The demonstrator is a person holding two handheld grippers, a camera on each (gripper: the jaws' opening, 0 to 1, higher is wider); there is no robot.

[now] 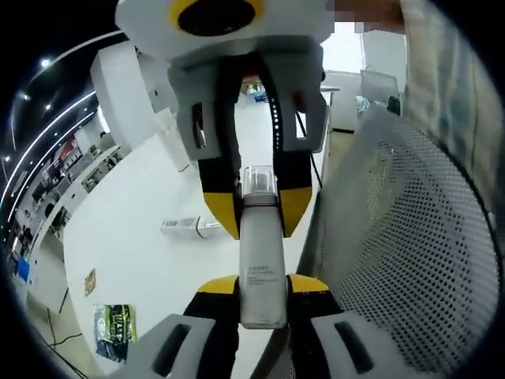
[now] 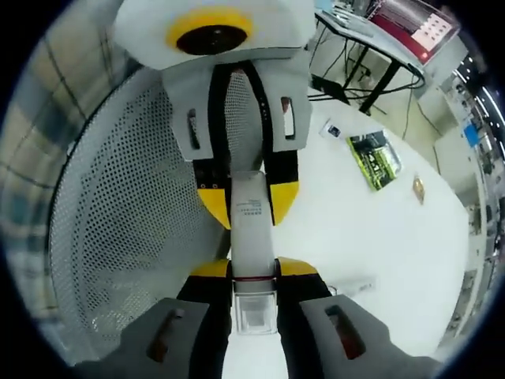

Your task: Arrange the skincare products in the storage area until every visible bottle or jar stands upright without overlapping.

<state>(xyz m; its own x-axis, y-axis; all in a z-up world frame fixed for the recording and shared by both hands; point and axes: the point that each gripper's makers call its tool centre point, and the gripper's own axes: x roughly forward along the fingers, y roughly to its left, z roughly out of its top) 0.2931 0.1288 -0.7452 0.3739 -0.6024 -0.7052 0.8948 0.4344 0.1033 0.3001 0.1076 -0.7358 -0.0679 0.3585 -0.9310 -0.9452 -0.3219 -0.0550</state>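
Bottle (image 1: 262, 268) spans both grippers' fingers (image 1: 223, 286), beside mesh basket (image 1: 418, 237).

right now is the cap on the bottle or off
On: the clear cap sits on the white bottle, which both claws hold, left and right.

Each hand-held gripper has a pale grey body, black inner rails and yellow-and-black jaw tips. The left hand-held gripper (image 1: 261, 257) shows grey shoulders with dark slots; the right hand-held gripper (image 2: 252, 257) matches it. On each, a white housing carries a yellow ring. A plaid sleeve (image 2: 31, 150) shows grey-green checks.
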